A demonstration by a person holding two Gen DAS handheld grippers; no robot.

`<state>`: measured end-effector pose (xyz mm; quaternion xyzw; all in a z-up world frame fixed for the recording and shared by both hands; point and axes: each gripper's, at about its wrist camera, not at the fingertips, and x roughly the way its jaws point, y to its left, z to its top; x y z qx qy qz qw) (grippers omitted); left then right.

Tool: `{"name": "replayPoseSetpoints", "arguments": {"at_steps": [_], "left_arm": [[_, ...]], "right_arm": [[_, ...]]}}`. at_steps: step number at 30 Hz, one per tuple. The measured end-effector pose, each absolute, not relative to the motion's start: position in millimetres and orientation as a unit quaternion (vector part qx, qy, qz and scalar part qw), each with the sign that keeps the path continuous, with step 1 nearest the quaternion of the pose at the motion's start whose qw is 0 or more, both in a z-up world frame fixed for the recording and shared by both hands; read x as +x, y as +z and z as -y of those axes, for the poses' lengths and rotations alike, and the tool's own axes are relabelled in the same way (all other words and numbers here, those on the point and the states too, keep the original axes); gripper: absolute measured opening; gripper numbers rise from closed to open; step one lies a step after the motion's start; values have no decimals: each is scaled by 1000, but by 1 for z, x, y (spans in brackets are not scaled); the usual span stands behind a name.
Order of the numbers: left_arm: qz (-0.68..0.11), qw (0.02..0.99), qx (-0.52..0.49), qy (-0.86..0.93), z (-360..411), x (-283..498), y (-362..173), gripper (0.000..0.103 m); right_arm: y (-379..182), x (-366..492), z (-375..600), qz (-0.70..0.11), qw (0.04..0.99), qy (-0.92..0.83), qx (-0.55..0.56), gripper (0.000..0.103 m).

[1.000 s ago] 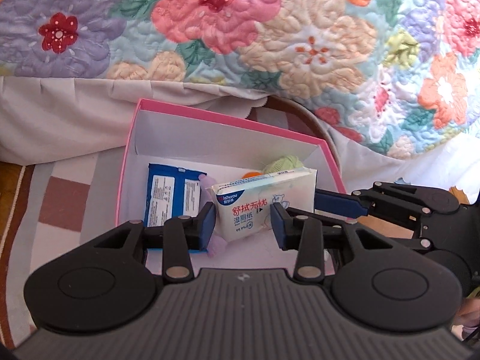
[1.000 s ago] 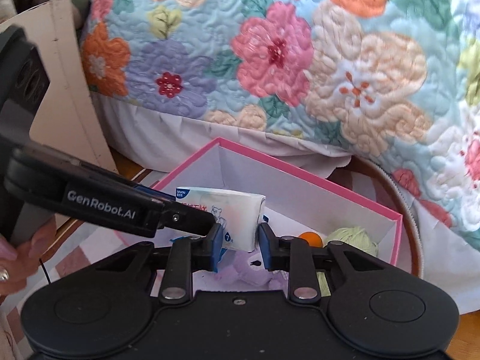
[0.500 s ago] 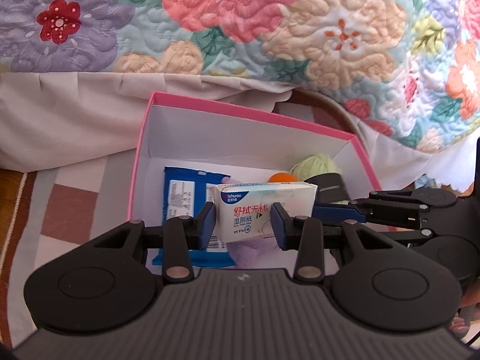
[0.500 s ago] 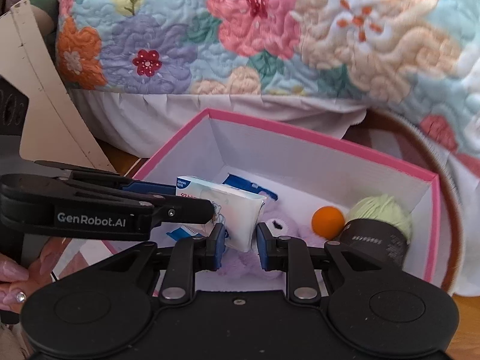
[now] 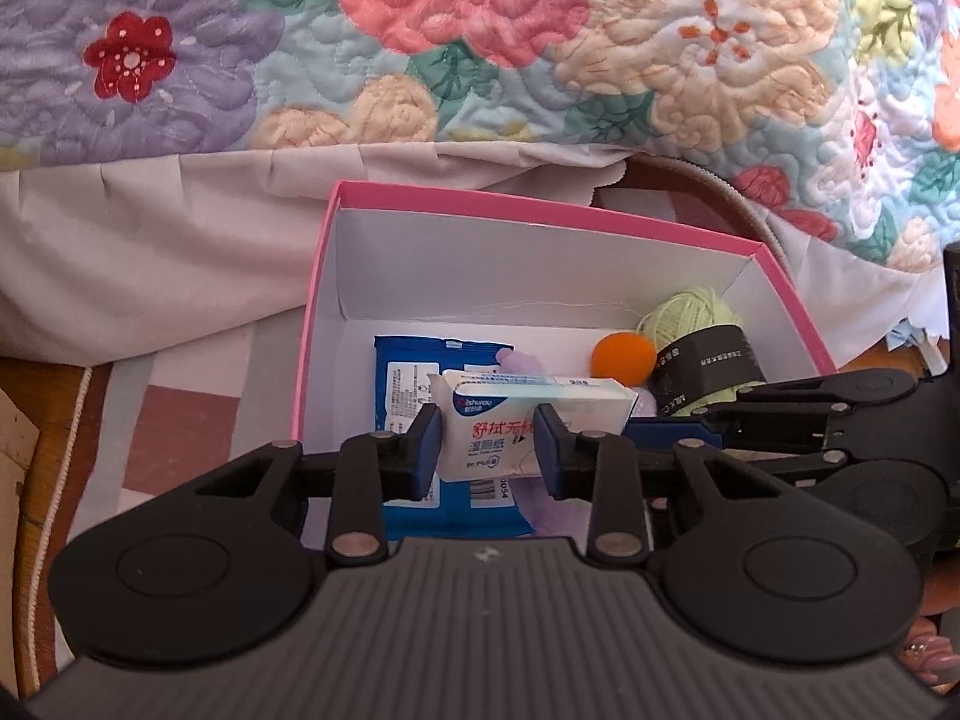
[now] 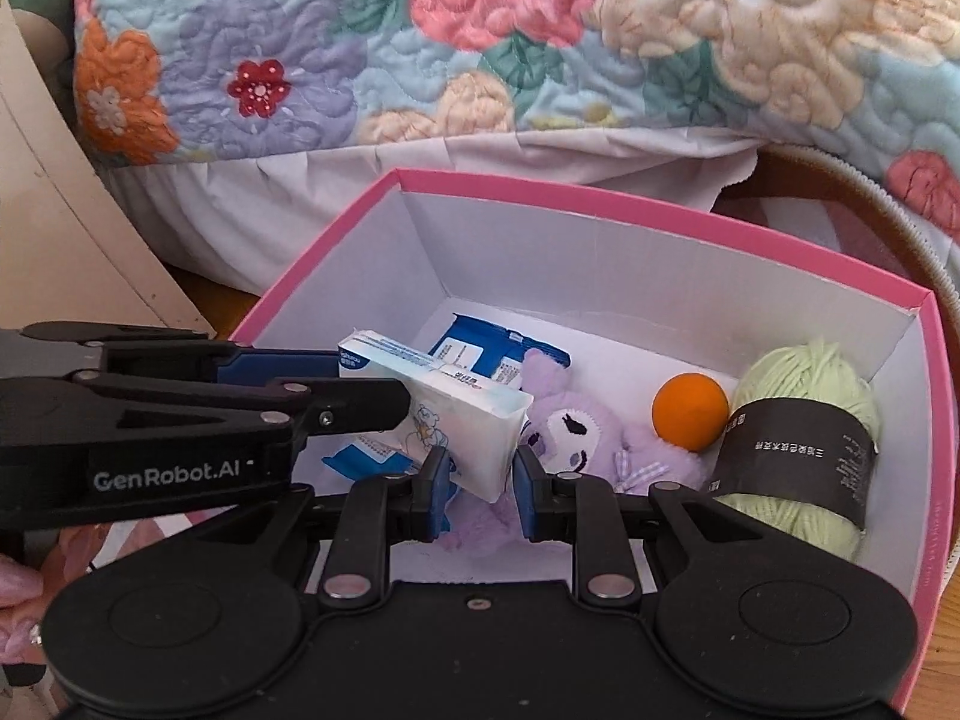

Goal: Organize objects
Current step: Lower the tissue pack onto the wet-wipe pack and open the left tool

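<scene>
Both tongs have sunk deeper over the pink box (image 6: 606, 204), each clamped on one end of the tissue pack (image 5: 516, 420), the left tongs (image 5: 487, 443) having just tightened; right tongs (image 6: 483, 483) grip above the purple plush (image 6: 576, 426).

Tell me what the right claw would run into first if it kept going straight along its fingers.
The white tissue pack already sits between the right claw pads, so that comes first. Past it, probably the purple plush toy on the floor of the pink box, though depth is unclear.

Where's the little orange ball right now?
In the right wrist view the orange ball lies inside the pink box toward its right, between the purple plush toy and the green yarn skein.
</scene>
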<state>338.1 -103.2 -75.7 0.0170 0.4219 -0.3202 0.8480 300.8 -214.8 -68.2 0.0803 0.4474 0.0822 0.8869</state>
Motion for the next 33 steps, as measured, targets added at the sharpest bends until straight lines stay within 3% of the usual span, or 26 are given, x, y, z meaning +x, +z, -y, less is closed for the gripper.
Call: {"name": "replayPoseSetpoints", "arguments": {"at_steps": [7,22,31,33], "left_arm": [[-401,864,34,-303,102,337,-75,29],[-433,849,19,-302,86,332,-57,31],[-451,844,39,-287,78,316,-29,42],[-453,844,39,-284,74,311,-20,50]], "right_arm": [[-76,308,217,-453,884,63,97,27],[-52,280,237,-421,900,38,111,30],[-17,248,223,-406,910,52,67,32],[-7,240,217,-401,913,55,53,35]]}}
